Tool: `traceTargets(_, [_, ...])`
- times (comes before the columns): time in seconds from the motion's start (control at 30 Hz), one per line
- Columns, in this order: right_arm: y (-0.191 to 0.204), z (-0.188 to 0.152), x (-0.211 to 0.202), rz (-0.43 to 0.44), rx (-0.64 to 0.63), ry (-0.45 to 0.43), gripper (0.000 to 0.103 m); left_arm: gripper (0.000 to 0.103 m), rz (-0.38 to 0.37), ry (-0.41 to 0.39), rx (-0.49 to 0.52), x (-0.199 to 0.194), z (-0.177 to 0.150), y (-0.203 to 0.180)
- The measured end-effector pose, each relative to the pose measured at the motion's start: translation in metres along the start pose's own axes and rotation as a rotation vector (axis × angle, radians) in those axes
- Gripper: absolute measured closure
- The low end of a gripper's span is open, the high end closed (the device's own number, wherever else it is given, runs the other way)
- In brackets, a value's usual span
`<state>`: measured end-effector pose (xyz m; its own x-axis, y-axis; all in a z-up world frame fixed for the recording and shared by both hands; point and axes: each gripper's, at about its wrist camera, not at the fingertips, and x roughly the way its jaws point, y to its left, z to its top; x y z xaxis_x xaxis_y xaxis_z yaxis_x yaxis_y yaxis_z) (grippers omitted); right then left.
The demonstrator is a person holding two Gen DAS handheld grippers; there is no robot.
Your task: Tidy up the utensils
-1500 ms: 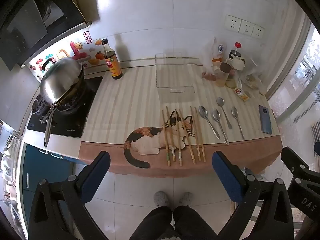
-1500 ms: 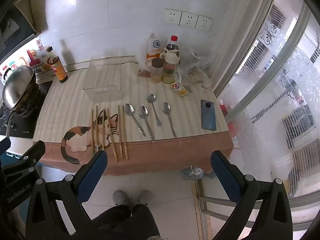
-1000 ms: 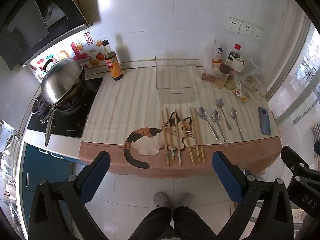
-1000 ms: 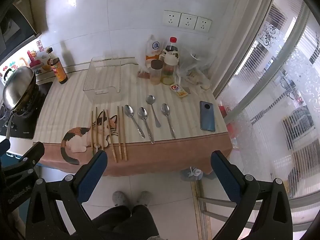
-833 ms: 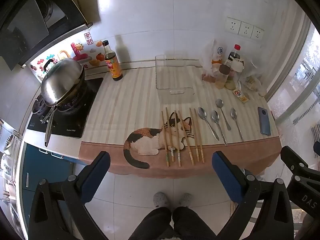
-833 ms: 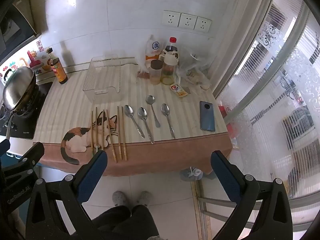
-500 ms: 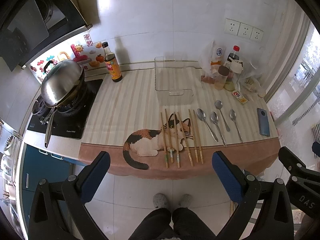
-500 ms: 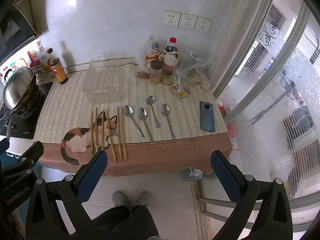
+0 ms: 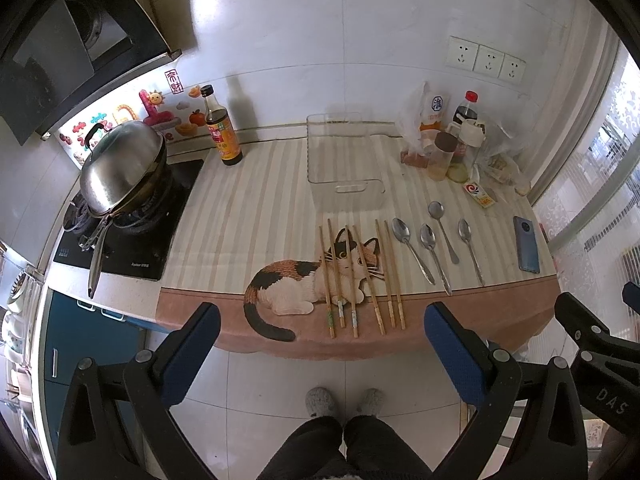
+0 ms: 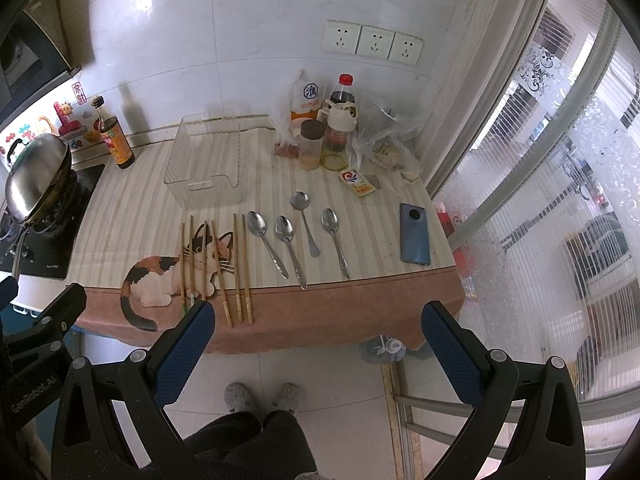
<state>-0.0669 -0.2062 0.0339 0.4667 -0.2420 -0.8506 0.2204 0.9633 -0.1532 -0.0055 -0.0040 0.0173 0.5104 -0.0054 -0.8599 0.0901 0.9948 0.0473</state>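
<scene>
Left tool [image 9: 320,354] and right tool [image 10: 318,350]: both spread wide, empty, above floor short of desk [image 9: 248,208]. On desk: six chopsticks [image 9: 362,276] over cat print, four spoons [image 9: 436,246] to their right, one clear bin [image 9: 344,172] behind. Versus 1.5 s ago: layout unchanged, slight view shift only.

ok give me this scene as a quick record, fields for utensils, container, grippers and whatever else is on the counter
chopsticks: six, side by side over the cat print on the cloth
spoons: four, in a row right of the chopsticks
container: clear bin, behind the utensils, nothing visible inside
left gripper: open, holding nothing, above the floor short of the counter
right gripper: open, holding nothing, also short of the counter
phone: flat near the right edge
other: sauce bottle, wok on the stove, condiment jars
</scene>
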Motion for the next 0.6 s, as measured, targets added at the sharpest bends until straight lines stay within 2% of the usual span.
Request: traceTargets(0.6, [-0.005, 0.005, 0.004, 0.001, 0.001, 0.006, 0.0, 0.0, 0.002, 0.004, 0.001, 0.009, 0.003, -0.009])
